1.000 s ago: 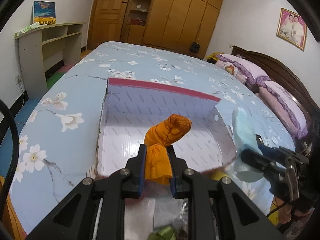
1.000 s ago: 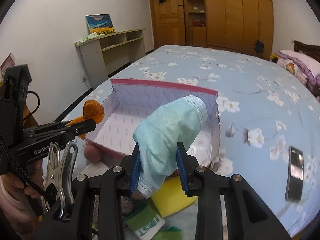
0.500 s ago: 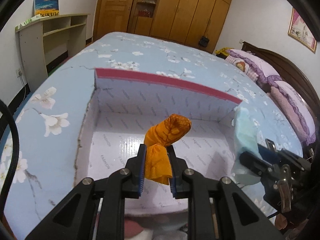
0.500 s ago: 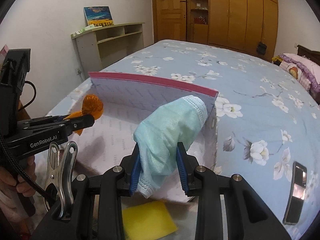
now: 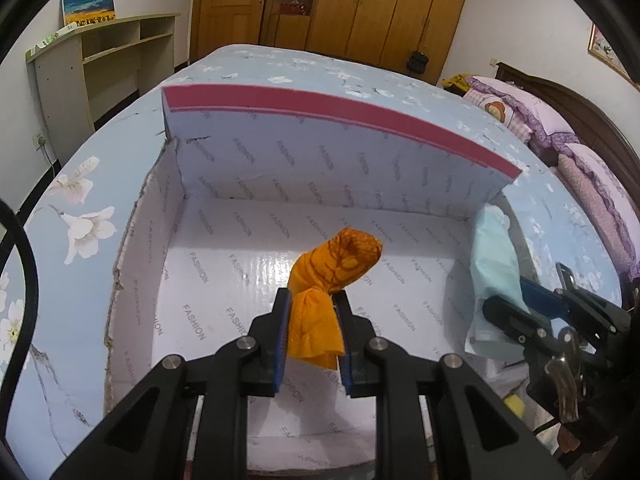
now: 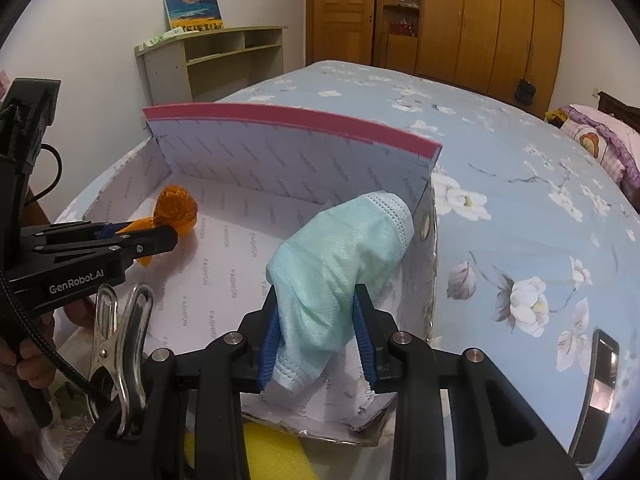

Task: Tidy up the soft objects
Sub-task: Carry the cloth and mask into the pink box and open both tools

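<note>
Over the left half of the open cardboard box [image 5: 208, 184], the left gripper [image 5: 311, 316] is clamped on a knotted orange cloth [image 5: 332, 272], held above the box floor. Toward the box's right wall, the right gripper [image 6: 316, 320] pinches a pale green face mask [image 6: 340, 256], its top near that wall. Right of the box, a phone [image 6: 598, 392] lies on the floral bedsheet [image 6: 520, 184].

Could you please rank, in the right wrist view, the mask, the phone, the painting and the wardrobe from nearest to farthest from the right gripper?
1. Mask: clamped in the right gripper, over the box.
2. Phone: on the bed, lower right.
3. Painting: on the shelf, upper left.
4. Wardrobe: against the far wall, beyond the bed.
</note>
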`<state>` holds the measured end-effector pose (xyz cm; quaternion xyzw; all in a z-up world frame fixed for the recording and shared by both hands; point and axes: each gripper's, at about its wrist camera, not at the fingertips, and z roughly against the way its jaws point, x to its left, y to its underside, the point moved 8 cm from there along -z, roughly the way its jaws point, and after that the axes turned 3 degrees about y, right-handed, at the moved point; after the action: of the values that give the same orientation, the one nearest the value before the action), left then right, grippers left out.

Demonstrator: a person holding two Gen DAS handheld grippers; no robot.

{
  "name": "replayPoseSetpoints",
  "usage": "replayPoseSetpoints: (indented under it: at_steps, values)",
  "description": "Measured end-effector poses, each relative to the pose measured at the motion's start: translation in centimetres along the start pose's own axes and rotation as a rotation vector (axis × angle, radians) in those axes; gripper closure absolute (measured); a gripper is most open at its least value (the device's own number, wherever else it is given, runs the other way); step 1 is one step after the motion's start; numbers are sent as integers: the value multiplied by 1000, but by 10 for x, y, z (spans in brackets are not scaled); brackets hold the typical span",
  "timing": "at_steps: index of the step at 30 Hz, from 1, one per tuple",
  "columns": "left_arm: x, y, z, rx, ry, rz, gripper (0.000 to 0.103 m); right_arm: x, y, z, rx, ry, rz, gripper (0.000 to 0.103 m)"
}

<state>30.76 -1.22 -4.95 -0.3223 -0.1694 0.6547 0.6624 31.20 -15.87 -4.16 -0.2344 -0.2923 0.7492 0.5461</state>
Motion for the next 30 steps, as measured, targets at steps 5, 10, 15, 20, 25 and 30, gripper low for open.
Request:
replayPoseSetpoints:
  at_steps: [5, 10, 15, 20, 25, 30]
  values:
    - [-3, -2, -7, 15, -12, 7, 77, -2, 4, -4, 9, -3, -8, 69]
    - [-3, -2, -8, 16, -24, 15, 56, -2, 6, -5, 15, -10, -23, 64]
    - [-1, -2, -5, 15, -34, 38, 41, -1, 7, -2, 0, 3, -15, 55]
    - [0, 0, 0, 13, -51, 29, 40, 0, 7, 3, -12, -3, -29, 53]
    - [-4, 0, 10, 2, -54, 14, 40, -1, 5, 13, -34, -22, -58, 48]
    - [-2, 3, 27, -14, -55, 18, 40, 0, 5, 27, -58, -42, -95, 43]
